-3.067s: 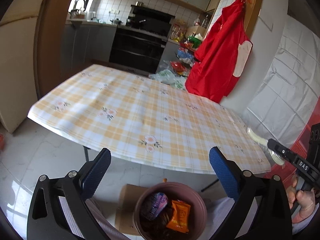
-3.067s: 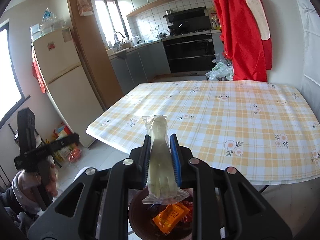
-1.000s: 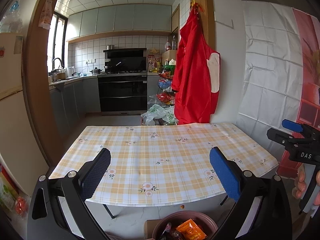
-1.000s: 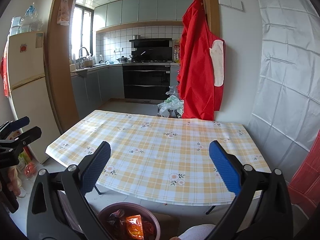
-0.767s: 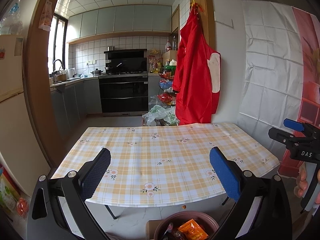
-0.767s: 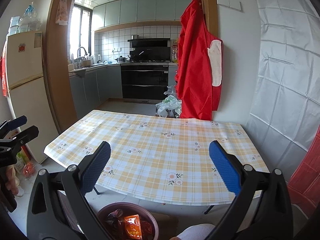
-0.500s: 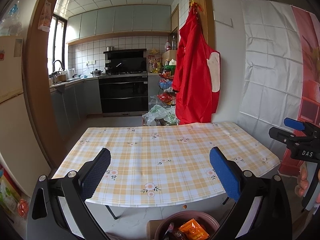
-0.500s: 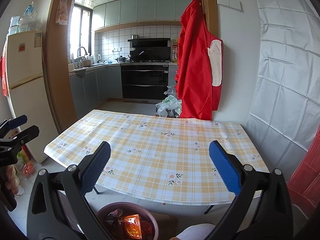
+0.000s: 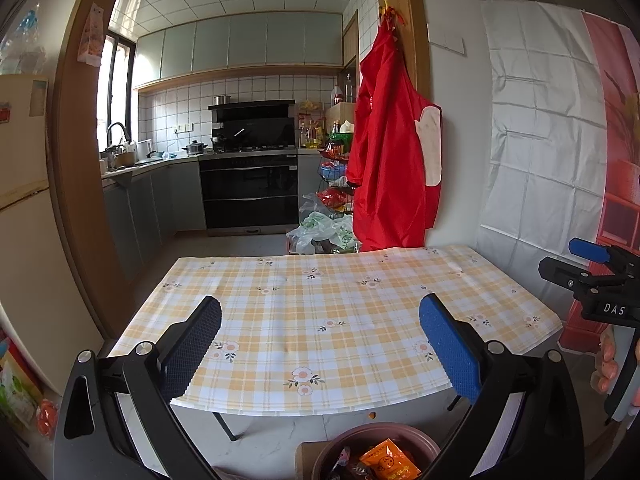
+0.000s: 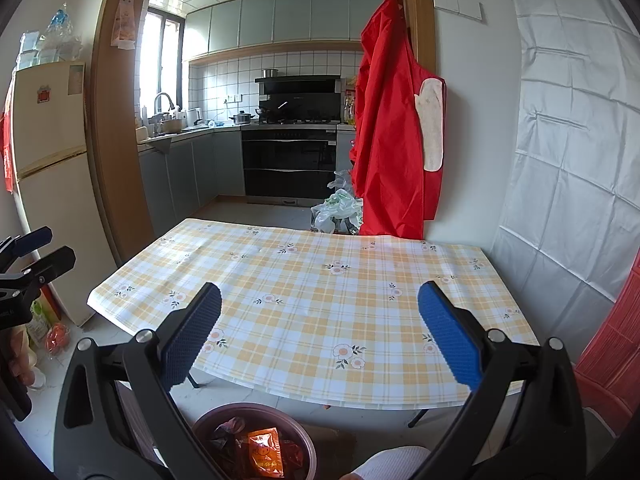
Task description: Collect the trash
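You held both tools level before the table with the yellow-checked flowered plastic cloth (image 9: 320,312), whose top showed no litter. Your left gripper (image 9: 320,344) and right gripper (image 10: 320,340) both had their blue-padded jaws spread wide, grasping nothing. The collected trash, crinkled foil snack wrappers including an orange packet (image 10: 264,456), lay in the round maroon plastic bin (image 10: 304,446) on the floor at six o'clock, below the table's near edge. Such wrappers looked light, soft and slippery; by my judgement you would have pinched any further piece across a flat fold or sealed edge, gently, since film slides from hard pads.
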A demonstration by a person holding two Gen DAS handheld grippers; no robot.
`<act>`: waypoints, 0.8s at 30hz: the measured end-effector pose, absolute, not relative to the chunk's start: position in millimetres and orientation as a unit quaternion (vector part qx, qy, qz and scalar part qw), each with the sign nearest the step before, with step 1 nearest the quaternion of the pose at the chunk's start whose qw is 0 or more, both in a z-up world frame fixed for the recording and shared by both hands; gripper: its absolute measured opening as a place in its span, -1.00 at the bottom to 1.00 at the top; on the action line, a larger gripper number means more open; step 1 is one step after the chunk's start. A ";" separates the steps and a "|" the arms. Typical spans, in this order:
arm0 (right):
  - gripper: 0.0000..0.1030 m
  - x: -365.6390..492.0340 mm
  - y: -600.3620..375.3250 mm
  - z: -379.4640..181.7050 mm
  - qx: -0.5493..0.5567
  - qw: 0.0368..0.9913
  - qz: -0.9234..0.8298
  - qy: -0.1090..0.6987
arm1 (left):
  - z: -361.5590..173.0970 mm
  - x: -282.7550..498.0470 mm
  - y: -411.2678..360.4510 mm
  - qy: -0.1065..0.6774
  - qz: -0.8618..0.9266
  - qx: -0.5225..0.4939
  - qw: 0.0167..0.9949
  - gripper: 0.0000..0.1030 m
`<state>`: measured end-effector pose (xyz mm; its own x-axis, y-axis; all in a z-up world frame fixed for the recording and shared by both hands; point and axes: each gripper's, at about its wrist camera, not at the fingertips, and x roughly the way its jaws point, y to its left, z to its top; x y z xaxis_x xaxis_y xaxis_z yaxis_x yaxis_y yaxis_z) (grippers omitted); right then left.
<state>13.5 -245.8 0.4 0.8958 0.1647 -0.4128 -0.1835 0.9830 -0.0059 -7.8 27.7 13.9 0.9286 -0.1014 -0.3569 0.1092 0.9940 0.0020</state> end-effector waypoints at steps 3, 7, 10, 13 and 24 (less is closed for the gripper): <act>0.89 13.6 -245.8 0.4 -0.023 0.973 0.089 0.210 | 14.0 -8.5 28.3 0.181 -0.053 0.011 0.982 0.89; 0.89 13.1 -245.9 0.3 -0.022 0.973 0.091 0.210 | 14.8 -7.7 29.0 0.180 -0.052 0.012 0.982 0.89; 0.89 12.0 -245.8 -0.6 -0.023 0.973 0.092 0.209 | 15.3 -7.2 28.8 0.179 -0.052 0.012 0.982 0.89; 0.89 11.8 -245.9 -1.0 -0.023 0.973 0.091 0.209 | 15.3 -7.3 29.2 0.179 -0.052 0.012 0.982 0.89; 0.89 12.0 -245.7 -1.1 -0.024 0.973 0.093 0.210 | 17.6 -7.2 30.0 0.179 -0.054 0.012 0.982 0.89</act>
